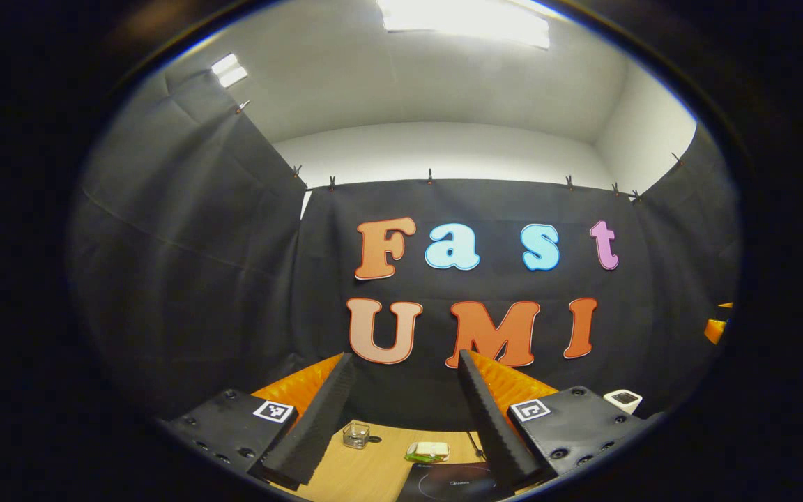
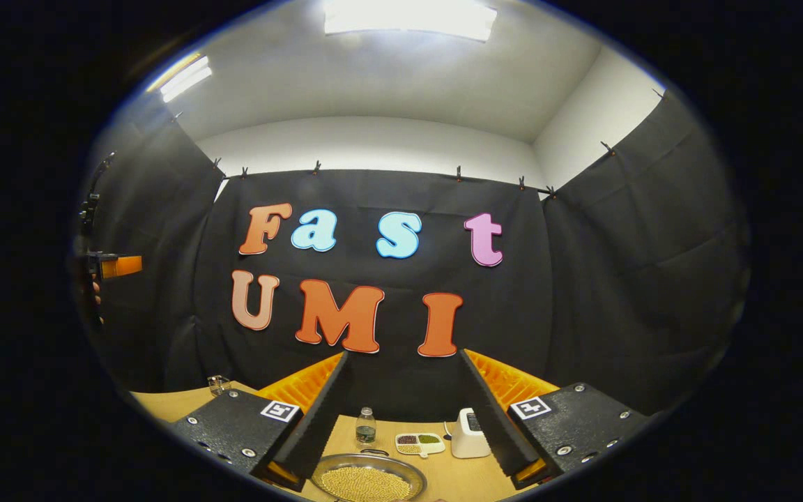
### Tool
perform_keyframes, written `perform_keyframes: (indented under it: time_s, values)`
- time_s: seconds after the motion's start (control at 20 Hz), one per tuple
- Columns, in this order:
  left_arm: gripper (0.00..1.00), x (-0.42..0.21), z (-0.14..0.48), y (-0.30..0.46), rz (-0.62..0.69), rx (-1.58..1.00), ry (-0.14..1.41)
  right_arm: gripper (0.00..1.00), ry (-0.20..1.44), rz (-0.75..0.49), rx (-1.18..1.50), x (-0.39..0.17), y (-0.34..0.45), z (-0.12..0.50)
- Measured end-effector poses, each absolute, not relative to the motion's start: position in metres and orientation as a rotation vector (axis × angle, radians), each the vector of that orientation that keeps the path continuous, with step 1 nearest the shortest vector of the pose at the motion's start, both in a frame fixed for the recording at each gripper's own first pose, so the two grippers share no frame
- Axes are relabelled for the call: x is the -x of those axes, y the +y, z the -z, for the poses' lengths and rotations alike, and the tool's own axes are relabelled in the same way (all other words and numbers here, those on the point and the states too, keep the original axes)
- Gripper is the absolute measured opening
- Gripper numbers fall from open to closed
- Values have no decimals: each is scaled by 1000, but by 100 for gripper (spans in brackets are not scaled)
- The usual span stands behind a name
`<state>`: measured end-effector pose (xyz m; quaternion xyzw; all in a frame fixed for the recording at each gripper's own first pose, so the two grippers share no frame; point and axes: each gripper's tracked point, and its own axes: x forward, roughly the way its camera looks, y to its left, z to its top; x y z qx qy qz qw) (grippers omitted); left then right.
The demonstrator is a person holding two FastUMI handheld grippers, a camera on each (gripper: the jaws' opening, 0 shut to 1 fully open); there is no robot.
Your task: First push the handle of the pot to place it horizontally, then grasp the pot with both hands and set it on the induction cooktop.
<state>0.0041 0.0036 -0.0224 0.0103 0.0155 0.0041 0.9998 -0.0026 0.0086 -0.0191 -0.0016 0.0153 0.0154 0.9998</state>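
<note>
Left gripper view: both grippers raised, fingers spread, nothing between them.
Left gripper (image 1: 405, 418) above induction cooktop (image 1: 454, 482) at 6 o'clock; right gripper (image 2: 405, 411) above bean-filled pot (image 2: 368, 477) at 6 o'clock.

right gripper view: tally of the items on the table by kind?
pot, holding yellow grains: 1
small bottle: 1
clear glass jar: 1
divided dish: 1
white device: 1
Total: 5
</note>
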Motion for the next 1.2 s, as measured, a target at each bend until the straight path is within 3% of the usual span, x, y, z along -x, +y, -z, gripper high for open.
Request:
perform_keyframes:
  time_s: [0.35, 0.75, 1.2]
  values:
    - [97, -1, 34, 1, -5, -32, 33, 97, 253, -135, 5, 0, 38, 97]
    - [97, 1, 40, 9, -14, -35, 38, 90, 515, -249, 0, 7, 74, 187]
    - [97, -3, 56, 12, -25, -56, 74, 60, 837, -383, -86, 33, 120, 282]
